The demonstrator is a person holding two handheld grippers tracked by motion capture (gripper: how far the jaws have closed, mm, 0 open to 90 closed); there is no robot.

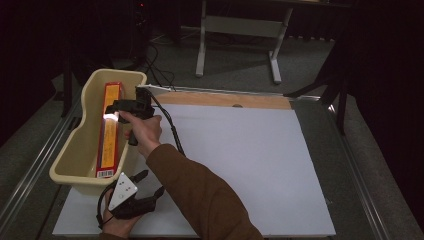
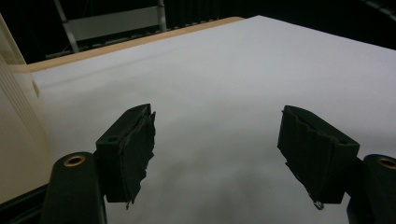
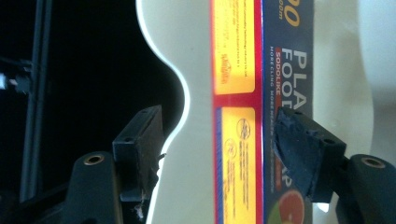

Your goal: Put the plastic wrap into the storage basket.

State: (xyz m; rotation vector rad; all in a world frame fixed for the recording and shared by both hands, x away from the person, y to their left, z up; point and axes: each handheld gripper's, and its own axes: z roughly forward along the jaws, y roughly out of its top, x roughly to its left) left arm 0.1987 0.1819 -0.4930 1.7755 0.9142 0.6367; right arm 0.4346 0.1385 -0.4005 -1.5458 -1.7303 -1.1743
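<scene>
A long red and yellow box of plastic food wrap [image 1: 109,135] lies lengthwise in a cream tub [image 1: 90,80] at the table's left edge. My right gripper [image 1: 112,110] reaches across over the tub's far half, just above the box. In the right gripper view its jaws stand wide apart, one over the tub's rim [image 3: 154,42] and one over the blue face of the box [image 3: 238,70], and the pads do not press on it. My left gripper [image 1: 152,184] rests low at the tub's near end, open and with nothing in it [image 2: 217,149].
A white sheet [image 1: 250,160] covers the table, with a wooden strip [image 1: 225,100] along its far edge. The tub's wall [image 2: 14,121] stands close at the left in the left gripper view. A metal table frame [image 1: 240,25] stands on the floor behind.
</scene>
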